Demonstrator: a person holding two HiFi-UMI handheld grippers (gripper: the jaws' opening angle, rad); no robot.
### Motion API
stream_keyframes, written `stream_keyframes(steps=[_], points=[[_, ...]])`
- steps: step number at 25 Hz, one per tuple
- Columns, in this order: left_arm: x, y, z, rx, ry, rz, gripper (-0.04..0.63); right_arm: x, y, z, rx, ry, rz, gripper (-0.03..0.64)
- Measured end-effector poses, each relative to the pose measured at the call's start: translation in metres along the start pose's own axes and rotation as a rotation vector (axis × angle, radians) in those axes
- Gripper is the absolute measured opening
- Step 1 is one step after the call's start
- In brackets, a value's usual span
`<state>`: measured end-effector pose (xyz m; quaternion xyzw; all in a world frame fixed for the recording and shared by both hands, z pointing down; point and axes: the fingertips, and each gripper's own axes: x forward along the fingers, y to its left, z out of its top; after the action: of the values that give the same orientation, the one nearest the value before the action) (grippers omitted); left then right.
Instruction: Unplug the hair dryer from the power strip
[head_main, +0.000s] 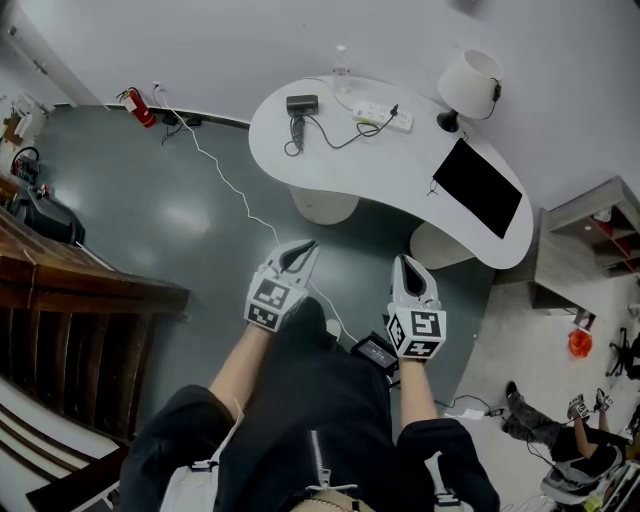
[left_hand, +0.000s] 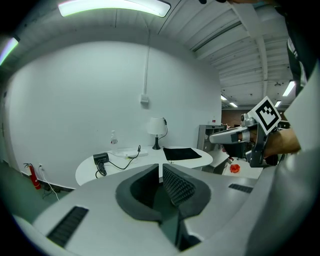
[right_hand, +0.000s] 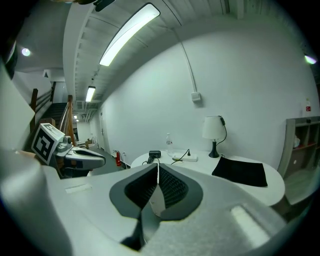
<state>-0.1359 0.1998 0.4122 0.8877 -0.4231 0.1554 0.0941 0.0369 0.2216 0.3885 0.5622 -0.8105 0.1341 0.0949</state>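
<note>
A black hair dryer (head_main: 300, 107) lies at the far left of the white curved table (head_main: 400, 190); its dark cord runs right to a white power strip (head_main: 383, 116), where a black plug stands. The same hair dryer (left_hand: 101, 159) and power strip (left_hand: 131, 154) show small in the left gripper view, and the hair dryer (right_hand: 154, 154) and power strip (right_hand: 185, 158) in the right gripper view. My left gripper (head_main: 303, 250) and right gripper (head_main: 404, 264) are both shut and empty, held side by side over the floor well short of the table.
On the table stand a white lamp (head_main: 468, 84), a clear bottle (head_main: 342, 62) and a black mat (head_main: 479, 187). A white cable (head_main: 225, 170) crosses the grey floor to a wall socket beside a red extinguisher (head_main: 140, 107). Wooden stairs (head_main: 70, 300) rise at left.
</note>
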Motion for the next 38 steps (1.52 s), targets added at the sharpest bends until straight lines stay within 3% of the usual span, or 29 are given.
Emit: stream_keyframes(steps=[19,28,38], points=[[0.106,0.036,0.029,0.002,-0.036,-0.091,0.029,0.074,-0.055,0.027,-0.016,-0.022,-0.070,0.005],[0.201,0.080,0.058,-0.011,-0.028,-0.172,0.029,0.156,-0.102,0.058,-0.021,0.010,-0.119,0.005],[0.297,0.159,0.091,-0.015,0.011,-0.226,0.031,0.263,-0.141,0.095,-0.015,0.070,-0.161,0.005]])
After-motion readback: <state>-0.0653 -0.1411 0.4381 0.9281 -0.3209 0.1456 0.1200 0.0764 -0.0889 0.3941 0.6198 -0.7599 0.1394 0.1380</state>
